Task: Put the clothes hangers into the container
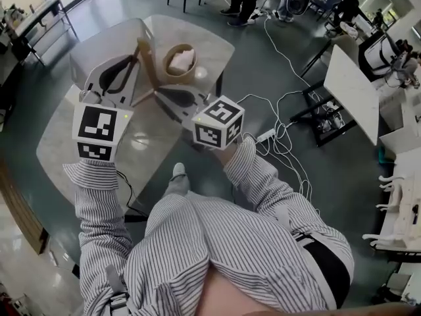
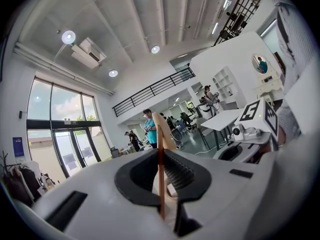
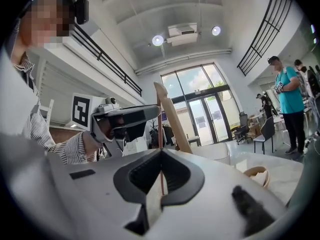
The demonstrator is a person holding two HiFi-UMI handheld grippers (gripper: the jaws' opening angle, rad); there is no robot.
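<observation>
While left gripper [image 2: 161,156] and right gripper [image 3: 161,156] both clamp one hanger [image 1: 146,61], lowering it into the basket [image 1: 172,76] seems next.

The hanger [image 1: 146,61] stands upright between both pairs of jaws. The left gripper [image 1: 135,61] clamps it from the left and the right gripper [image 1: 159,91] from the near right. Just beyond the jaws, a container [image 1: 177,78] sits on the surface [image 1: 210,41] with a cloth [image 1: 182,59] inside it.

Tan hanger [image 1: 147,64], grey-striped shirt [image 1: 197,242]
</observation>
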